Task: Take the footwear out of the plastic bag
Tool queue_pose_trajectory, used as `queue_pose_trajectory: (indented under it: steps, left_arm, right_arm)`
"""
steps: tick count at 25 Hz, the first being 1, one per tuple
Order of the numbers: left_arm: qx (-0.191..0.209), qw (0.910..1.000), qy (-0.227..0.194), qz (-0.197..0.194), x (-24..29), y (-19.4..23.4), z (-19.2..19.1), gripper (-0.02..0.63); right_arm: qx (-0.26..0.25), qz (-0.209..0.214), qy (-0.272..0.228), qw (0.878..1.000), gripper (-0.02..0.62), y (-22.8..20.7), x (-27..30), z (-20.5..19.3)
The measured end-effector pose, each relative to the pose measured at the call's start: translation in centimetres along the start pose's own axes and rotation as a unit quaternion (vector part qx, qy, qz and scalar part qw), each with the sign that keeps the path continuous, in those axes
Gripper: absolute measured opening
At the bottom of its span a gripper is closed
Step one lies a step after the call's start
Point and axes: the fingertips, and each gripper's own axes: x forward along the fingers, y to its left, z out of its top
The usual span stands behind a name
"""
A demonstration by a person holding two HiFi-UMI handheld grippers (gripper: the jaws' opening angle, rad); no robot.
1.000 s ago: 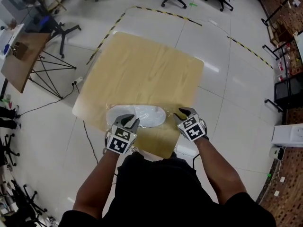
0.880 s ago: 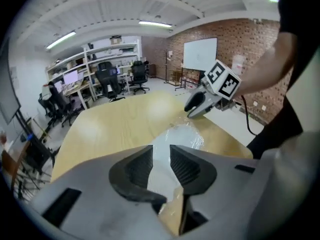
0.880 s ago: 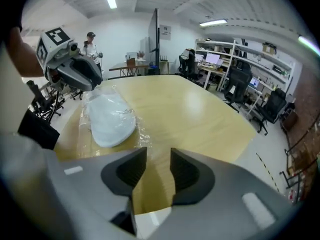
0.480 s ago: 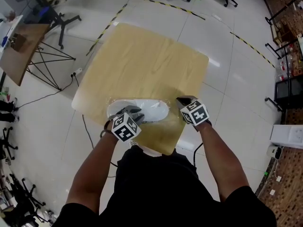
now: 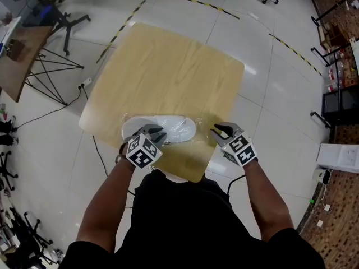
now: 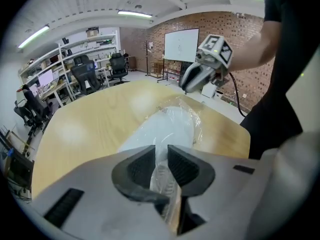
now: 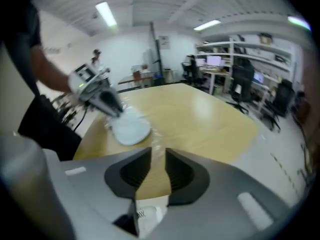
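Tabletop (image 5: 168,66) footwear (image 5: 171,129) sits clamped in closing left tool (image 5: 152,132); right tool (image 5: 220,129), opening, straddles bag (image 6: 197,119).

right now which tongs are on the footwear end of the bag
The left tongs, just closing on the white footwear inside the plastic bag; the right tongs, just opening, have only bag film between them.
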Motion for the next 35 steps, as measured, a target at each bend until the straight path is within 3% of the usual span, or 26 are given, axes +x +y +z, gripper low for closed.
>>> queue_pose_trajectory:
  steps: [2,5,8,12,19,21,23,35]
  left_arm:
    - [-0.001,1.0,0.0,-0.001,0.0,0.1,0.0,0.083]
    - [-0.001,1.0,0.001,-0.004,0.2,0.1,0.1,0.083]
    - [-0.006,1.0,0.002,-0.008,0.2,0.1,0.0,0.081]
    - [-0.013,0.9998,0.007,-0.017,0.3,0.0,0.3,0.078]
    - [-0.013,0.9997,0.006,-0.018,0.2,0.3,0.2,0.072]
    - [-0.015,0.9997,0.005,-0.017,0.2,0.3,0.1,0.071]
    - [-0.018,0.9997,0.004,-0.018,0.2,0.2,0.1,0.069]
    - [-0.021,0.9995,0.005,-0.022,0.2,0.4,0.2,0.054]
  right_arm:
    - [-0.116,0.028,0.033,0.992,0.181,4.2,0.0,-1.1]
    - [-0.237,0.0,0.074,0.969,0.19,6.5,0.7,-2.1]
    - [-0.287,0.002,0.08,0.955,0.175,7.7,1.6,-1.8]
    - [-0.292,0.031,0.067,0.954,0.176,9.7,0.6,-1.2]
    - [-0.317,0.003,0.097,0.943,0.173,8.8,1.8,-2.1]
    - [-0.317,-0.002,0.101,0.943,0.125,8.3,2.2,-2.1]
    - [-0.313,0.001,0.103,0.944,0.004,7.9,2.1,-2.4]
    - [-0.291,0.01,0.081,0.953,0.005,8.2,0.2,-3.7]
